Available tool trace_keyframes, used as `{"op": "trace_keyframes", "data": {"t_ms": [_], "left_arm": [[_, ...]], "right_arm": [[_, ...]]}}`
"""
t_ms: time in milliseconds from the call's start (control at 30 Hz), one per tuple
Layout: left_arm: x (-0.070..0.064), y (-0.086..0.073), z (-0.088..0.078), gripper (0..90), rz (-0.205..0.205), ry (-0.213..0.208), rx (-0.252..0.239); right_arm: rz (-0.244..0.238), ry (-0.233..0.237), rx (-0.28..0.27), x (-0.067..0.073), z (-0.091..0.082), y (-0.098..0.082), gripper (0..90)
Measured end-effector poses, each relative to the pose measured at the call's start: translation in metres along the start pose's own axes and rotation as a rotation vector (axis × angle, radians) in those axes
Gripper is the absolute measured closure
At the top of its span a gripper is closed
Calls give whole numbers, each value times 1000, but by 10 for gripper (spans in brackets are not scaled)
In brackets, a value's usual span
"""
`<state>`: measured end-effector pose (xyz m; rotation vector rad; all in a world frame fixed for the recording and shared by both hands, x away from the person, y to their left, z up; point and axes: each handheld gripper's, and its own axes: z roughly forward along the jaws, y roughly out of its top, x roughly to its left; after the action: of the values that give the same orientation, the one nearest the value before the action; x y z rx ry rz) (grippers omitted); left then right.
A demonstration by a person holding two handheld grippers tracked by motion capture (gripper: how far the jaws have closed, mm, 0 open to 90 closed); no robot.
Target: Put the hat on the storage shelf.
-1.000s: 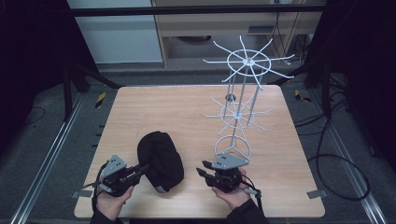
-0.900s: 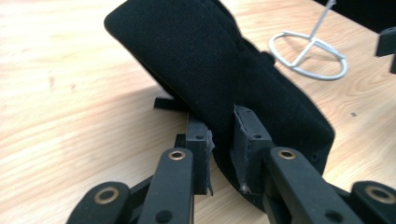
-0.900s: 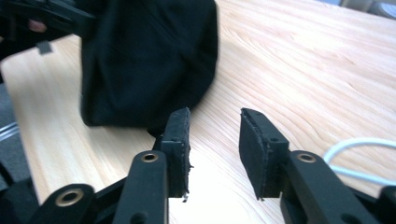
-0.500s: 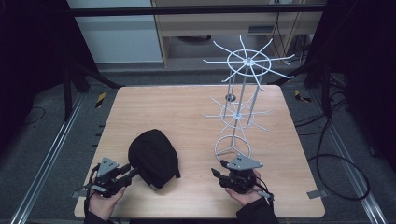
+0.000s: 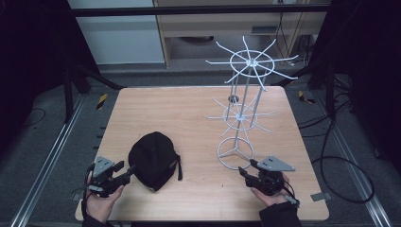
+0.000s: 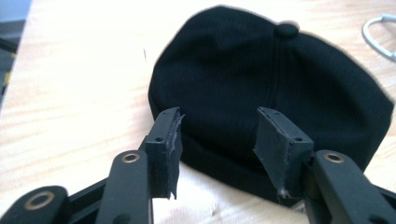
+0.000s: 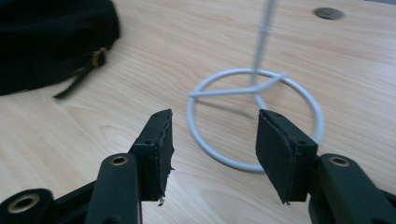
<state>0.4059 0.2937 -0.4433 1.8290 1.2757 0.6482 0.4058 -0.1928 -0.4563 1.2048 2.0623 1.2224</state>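
Tabletop (image 5: 189,109): light wood, rectangular, on a dark floor with cables at its right.

White wire rack (image 5: 246,101): stands upright on the right half of the tabletop, with two tiers of radiating spokes on a thin post and a ring base (image 5: 235,153) with three inner struts. In the right gripper view the ring base (image 7: 254,116) lies flat on the wood just beyond the jaw tips.

Black cap (image 5: 153,160): lies on the near left part of the tabletop, well apart from the ring base, its strap and buckle trailing toward the right. In the left gripper view the cap (image 6: 271,79) sits crown up, top button visible, its lower edge just past the jaw tips.

Left claw (image 5: 126,171): held low at the near left edge, pointing at the cap. Jaws spread and have just been opening; the pads do not press on the fabric, though the cap's edge lies very close in front of them.

Right claw (image 5: 243,171): held near the front right, pointing toward the ring base. Jaws spread and have just been opening, with nothing between them.
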Motion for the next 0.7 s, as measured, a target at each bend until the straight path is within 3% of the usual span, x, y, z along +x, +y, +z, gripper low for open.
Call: {"op": "trace_keyframes", "data": {"t_ms": [167,433,700], "left_arm": [[-12,19,2,485,11,-10,-16],[-18,36,8,473,-1,-34,-23],[-32,48,30,434,1,-38,15]], "right_arm": [[39,-51,-3,-18,-9,-9,431],[57,-112,4,-33,-16,-17,392],[71,-138,34,-46,-11,-23,321]]}}
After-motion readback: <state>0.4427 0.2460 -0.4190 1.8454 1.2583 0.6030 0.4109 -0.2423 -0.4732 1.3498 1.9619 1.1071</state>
